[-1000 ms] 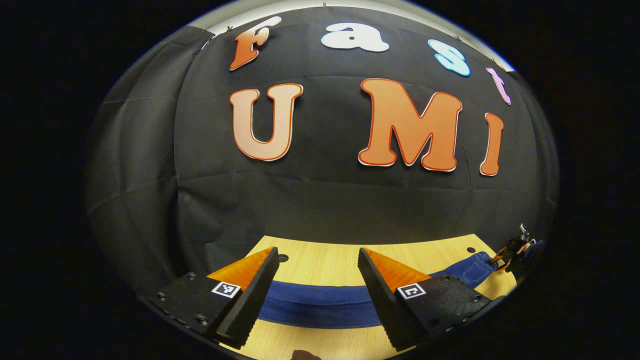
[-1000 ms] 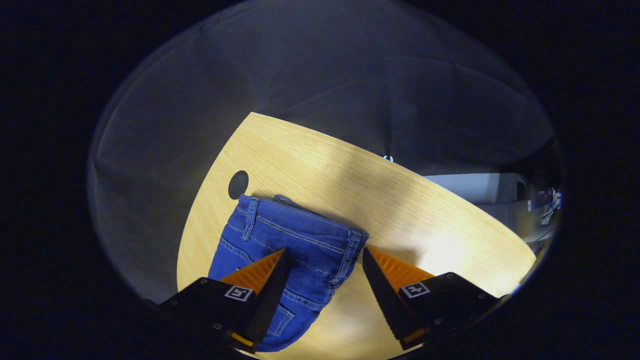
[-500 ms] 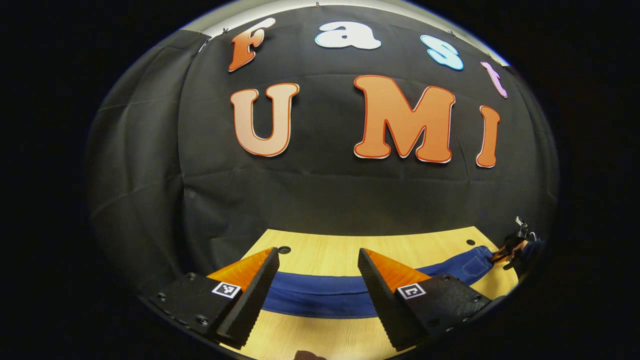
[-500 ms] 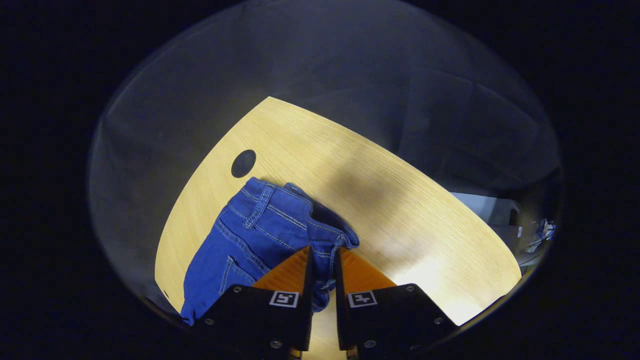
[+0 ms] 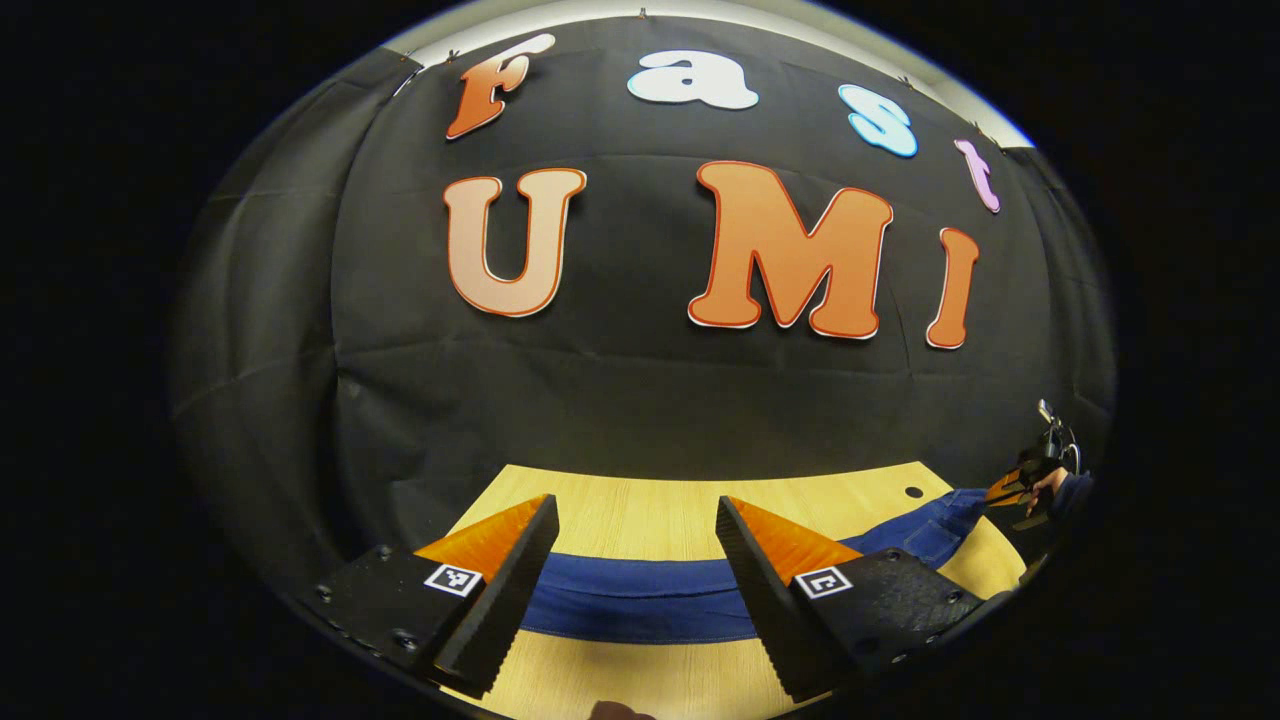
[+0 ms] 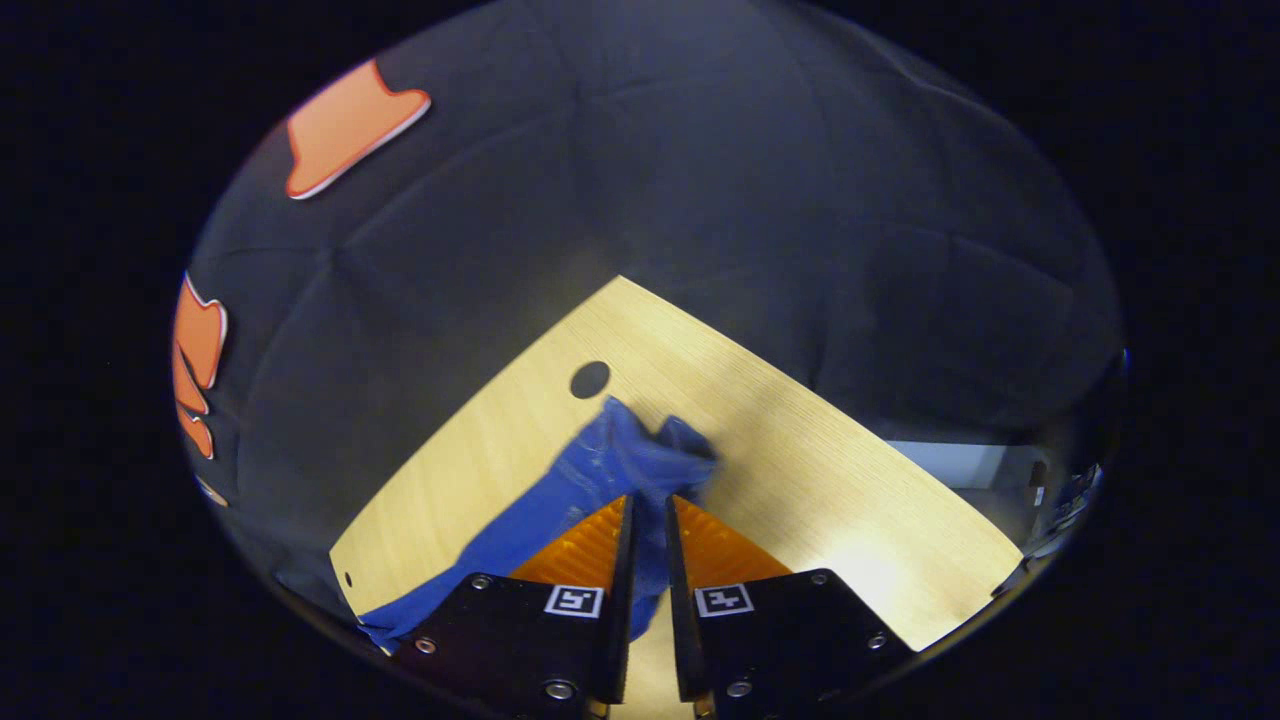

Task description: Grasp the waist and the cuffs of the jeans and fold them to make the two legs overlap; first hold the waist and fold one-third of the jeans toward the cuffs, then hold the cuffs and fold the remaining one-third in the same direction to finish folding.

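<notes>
The table [image 6: 800, 470] is made of light wood, and the jeans [image 5: 640, 598] are laid long and flat across it. They are spread out like this so that they can be folded in steps.

In the right gripper view, the waist [image 6: 640, 455] of the jeans is bunched up near a small dark hole [image 6: 590, 379] in the table. The waist is raised a little off the wood, because it is pinched and pulled up. By the look of it, the first fold is being started from this end.

The right gripper [image 6: 646, 530] is pressed together on the waist cloth, with blue denim caught between its two fingers. It is pointed down at the table at a slant. It is also seen far off in the left gripper view, at the waist end, with a bit of a sleeve [image 5: 1068, 492] behind it.

The left gripper [image 5: 632, 545] is held low over the leg part of the jeans. Its fingers are spread wide apart and nothing is gripped. It is pointed forward at the wall [image 5: 640, 400], almost level. It seems to be kept ready for the cuffs.
</notes>
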{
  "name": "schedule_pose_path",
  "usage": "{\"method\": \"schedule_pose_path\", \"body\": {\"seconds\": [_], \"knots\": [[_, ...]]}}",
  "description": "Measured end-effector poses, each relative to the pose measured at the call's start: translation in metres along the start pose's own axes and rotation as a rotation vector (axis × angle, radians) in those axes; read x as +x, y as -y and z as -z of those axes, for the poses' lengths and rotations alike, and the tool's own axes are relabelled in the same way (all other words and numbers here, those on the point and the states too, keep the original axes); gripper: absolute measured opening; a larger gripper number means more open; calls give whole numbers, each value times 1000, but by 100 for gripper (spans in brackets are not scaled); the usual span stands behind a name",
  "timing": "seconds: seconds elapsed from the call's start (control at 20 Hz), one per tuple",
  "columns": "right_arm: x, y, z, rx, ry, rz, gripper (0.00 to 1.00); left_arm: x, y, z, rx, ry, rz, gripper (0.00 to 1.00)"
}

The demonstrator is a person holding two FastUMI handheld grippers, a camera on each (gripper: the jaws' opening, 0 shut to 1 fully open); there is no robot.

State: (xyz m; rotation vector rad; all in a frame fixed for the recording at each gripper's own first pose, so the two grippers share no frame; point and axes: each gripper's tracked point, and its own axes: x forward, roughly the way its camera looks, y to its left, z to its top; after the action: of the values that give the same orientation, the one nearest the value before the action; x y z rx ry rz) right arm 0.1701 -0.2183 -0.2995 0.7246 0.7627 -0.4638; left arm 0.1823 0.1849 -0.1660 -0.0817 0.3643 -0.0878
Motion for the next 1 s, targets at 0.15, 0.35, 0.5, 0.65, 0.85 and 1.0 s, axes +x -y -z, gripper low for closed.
{"method": "schedule_pose_path", "body": {"seconds": [0.15, 0.35, 0.5, 0.65, 0.85, 1.0], "knots": [[-12, -20, 11, -83, -10, 2, 5, 4, -15, 8, -40, -5, 33, 98], [17, 19, 28, 38, -63, 88, 2, 7, -26, 15, -37, -34, 39, 98], [31, 54, 43, 136, -150, 164, 13, 8, -25, 18, -30, -40, 9, 98], [47, 80, 44, 218, -190, 198, 14, 15, -14, 27, -24, -69, -10, 98], [58, 89, 55, 236, -272, 184, 30, 24, 5, 30, -16, -90, -13, 98], [68, 90, 47, 232, -255, 154, 80, 30, 19, 35, -20, -104, -6, 98]]}}
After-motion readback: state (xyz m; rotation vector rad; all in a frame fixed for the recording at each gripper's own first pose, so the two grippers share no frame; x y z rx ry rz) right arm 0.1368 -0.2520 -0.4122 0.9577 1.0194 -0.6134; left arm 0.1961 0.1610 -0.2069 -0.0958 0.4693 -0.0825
